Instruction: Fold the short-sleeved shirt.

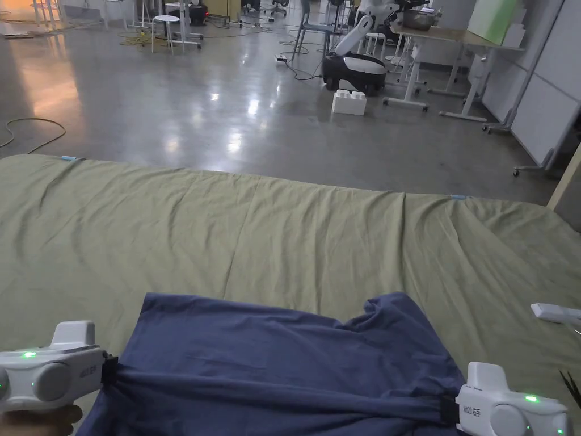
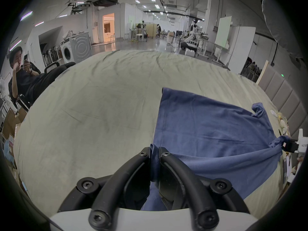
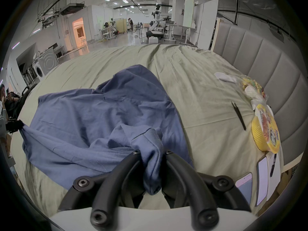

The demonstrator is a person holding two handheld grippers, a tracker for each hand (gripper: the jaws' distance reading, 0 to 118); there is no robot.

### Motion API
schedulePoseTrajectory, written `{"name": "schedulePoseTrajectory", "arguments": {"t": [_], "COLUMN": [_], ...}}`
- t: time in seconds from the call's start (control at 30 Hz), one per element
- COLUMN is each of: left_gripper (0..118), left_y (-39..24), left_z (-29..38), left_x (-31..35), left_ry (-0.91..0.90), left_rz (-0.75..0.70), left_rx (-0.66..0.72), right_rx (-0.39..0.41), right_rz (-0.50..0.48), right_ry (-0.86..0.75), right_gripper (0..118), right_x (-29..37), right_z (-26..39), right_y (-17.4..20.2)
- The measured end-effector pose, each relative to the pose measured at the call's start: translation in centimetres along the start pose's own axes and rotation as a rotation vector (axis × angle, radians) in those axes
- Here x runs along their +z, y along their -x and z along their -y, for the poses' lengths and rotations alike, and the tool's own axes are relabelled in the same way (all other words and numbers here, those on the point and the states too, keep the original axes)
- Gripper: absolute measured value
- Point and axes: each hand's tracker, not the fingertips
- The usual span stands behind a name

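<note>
A blue short-sleeved shirt [image 1: 272, 346] lies on the olive-green bed sheet [image 1: 283, 238] at the near edge. Its near hem is pulled taut into a ridge between my two grippers. My left gripper [image 1: 108, 368] is shut on the shirt's left corner, and in the left gripper view the cloth [image 2: 208, 126] is pinched between the jaws of the left gripper [image 2: 155, 153]. My right gripper [image 1: 449, 409] is shut on the right corner; in the right gripper view bunched fabric [image 3: 100, 111] hangs through the jaws of the right gripper [image 3: 152, 153]. The far part of the shirt rests wrinkled on the sheet.
A padded headboard [image 3: 266, 64] runs along the right. Beside it lie yellow bowls [image 3: 265, 131], black tweezers [image 3: 239, 116], phones [image 3: 245, 184] and a white remote [image 1: 556, 312]. A person [image 2: 21, 74] sits at the left. Beyond the bed, a white robot [image 1: 357, 57] and desks stand.
</note>
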Motion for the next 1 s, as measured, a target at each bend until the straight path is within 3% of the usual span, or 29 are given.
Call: {"name": "schedulePoseTrajectory", "arguments": {"t": [0.03,0.1,0.2,0.4,0.63,0.7,0.77,0.93,1.0], "left_gripper": [9,25,63,65,60,43,18,7,7], "left_y": [-0.1,0.1,0.1,-1.9,-5.6,-5.8,-6.4,-5.9,-5.9], "left_z": [0.1,0.2,0.4,1.2,3.3,4.0,4.6,6.2,6.8], "left_x": [-0.2,-0.1,1.1,6.1,11.7,12.6,14.0,16.1,16.8], "left_ry": [0.004,0.003,-0.024,-0.204,-0.486,-0.550,-0.594,-0.661,-0.673], "left_rz": [-0.006,-0.011,-0.009,0.024,0.033,0.028,-0.005,0.007,-0.025], "left_rx": [0.003,0.022,0.054,-0.022,-0.116,-0.126,-0.129,-0.087,-0.122], "right_rx": [-0.005,-0.010,-0.042,-0.059,-0.001,0.018,0.037,0.000,0.032], "right_rz": [0.012,0.043,0.031,-0.008,-0.004,-0.002,0.011,0.007,0.040], "right_ry": [0.002,-0.017,-0.072,-0.331,-0.642,-0.727,-0.804,-0.863,-0.899], "right_gripper": [32,44,67,67,67,55,31,6,5], "right_x": [-0.1,-0.1,1.2,6.3,12.3,14.0,15.2,17.0,17.5], "right_z": [0.1,0.6,0.9,2.0,3.7,4.2,4.5,5.8,6.1], "right_y": [0.1,-0.1,-0.4,1.5,7.4,8.9,10.1,11.4,11.8]}}
